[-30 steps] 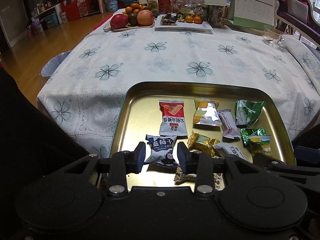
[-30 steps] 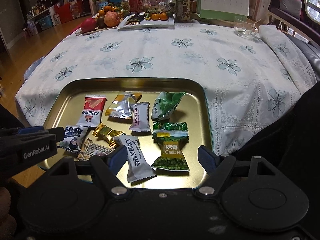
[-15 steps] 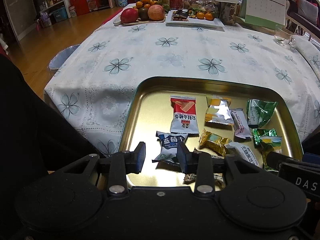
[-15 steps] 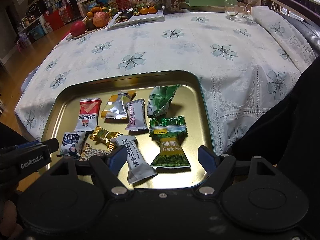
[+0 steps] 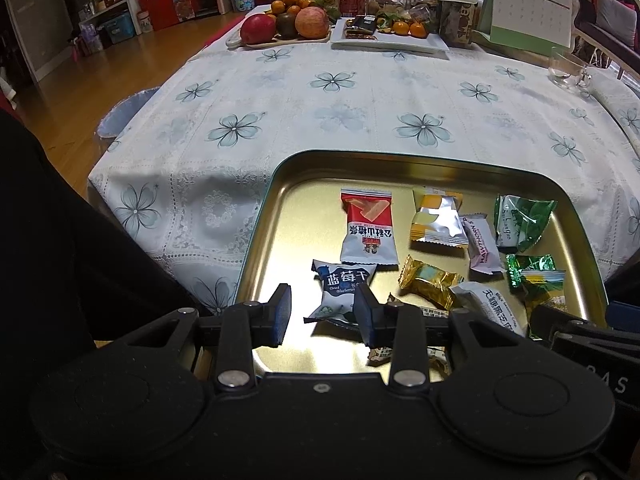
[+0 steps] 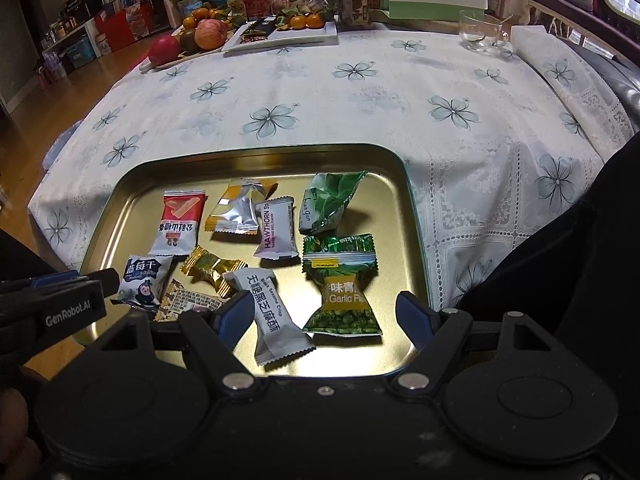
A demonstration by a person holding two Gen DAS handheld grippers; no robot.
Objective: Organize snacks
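A gold tin tray point(image 5: 400, 158) point(image 6: 260, 152) holds several wrapped snacks. My left gripper point(image 5: 323, 316) hovers open over the tray's near left part, with the blue-and-white blueberry packet point(image 5: 340, 292) point(image 6: 142, 280) seen in its gap, untouched by the pads. My right gripper point(image 6: 324, 316) stands wide open above the near right part. In its gap lie a grey sesame packet point(image 6: 276, 320) and a green garlic pea packet point(image 6: 344, 300), neither gripped. A red-and-white packet point(image 5: 368, 228), a gold candy point(image 5: 428, 282) and a hawthorn packet point(image 6: 276, 228) lie farther in.
The tray sits at the near edge of a flowered tablecloth point(image 5: 332, 112). At the far end stand a fruit plate point(image 5: 288, 26), a white dish point(image 5: 392, 38), jars and a desk calendar point(image 5: 524, 12). A glass cup point(image 6: 480, 34) is at the far right. Wooden floor lies to the left.
Both views have shifted only a little. The jaws stand as wide as before and no snack has moved.
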